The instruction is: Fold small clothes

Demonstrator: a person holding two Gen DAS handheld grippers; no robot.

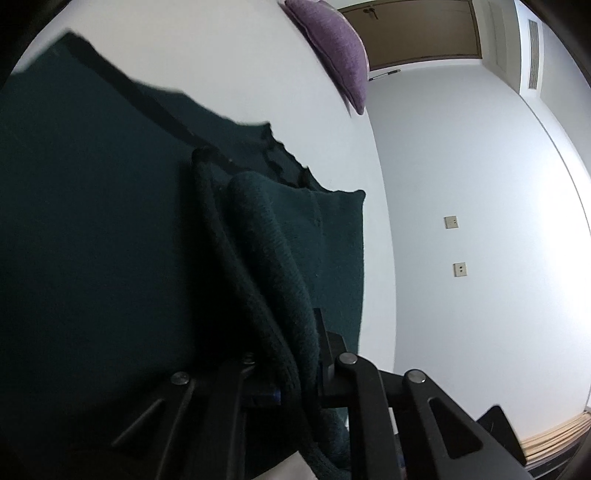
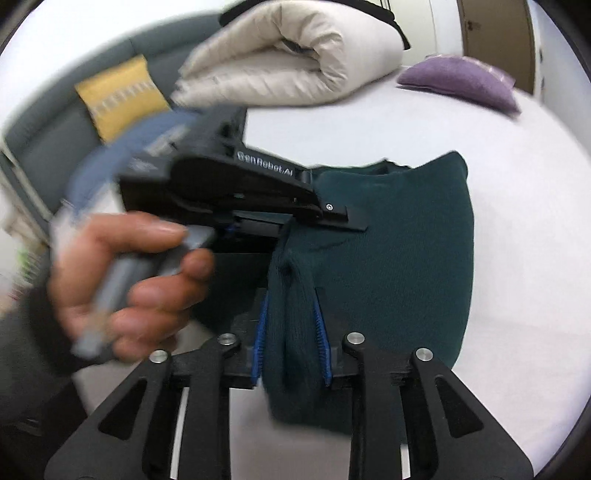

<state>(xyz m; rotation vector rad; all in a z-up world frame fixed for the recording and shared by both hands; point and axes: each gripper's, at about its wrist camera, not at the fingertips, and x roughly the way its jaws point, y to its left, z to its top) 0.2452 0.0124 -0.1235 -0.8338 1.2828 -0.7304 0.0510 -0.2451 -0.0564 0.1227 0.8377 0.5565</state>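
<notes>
White bedding covers the bed (image 2: pixel 517 258) that carries everything we see; pale walls and a wooden door (image 1: pixel 417 33) close the room behind it.

Nearest the lens in the right wrist view, the right hand-held gripper (image 2: pixel 291 332) has its two blue-ribbed pads (image 2: pixel 320 328) set narrow, pressed on a bunched ridge of one dark green knitted garment (image 2: pixel 399 258). We count one garment only. It lies on the bed, folded over on itself, its rounded far edge toward the pillows.

Just beyond, the left hand-held gripper (image 2: pixel 295 225) comes in from the left of that view, held by a person's hand (image 2: pixel 129 280) with fingers wrapped around a grey handle. Its black body bears white lettering. Its tip sits on the upper part of the same ridge of fabric. In the left wrist view the left hand-held gripper (image 1: pixel 295 369) is nearly closed, with a thick roll of the green knit and its dark edging clamped between the jaws. The rest of the garment spreads to the left of that view, partly motion-blurred.

Farther back we count:
- one purple cushion (image 2: pixel 461 81) on the bed, well apart from the garment
- one rolled cream duvet (image 2: pixel 295 59) beside it
- one yellow cushion (image 2: pixel 118 99) on a grey sofa (image 2: pixel 44 147)
- two wall sockets (image 1: pixel 450 221) on the pale wall
</notes>
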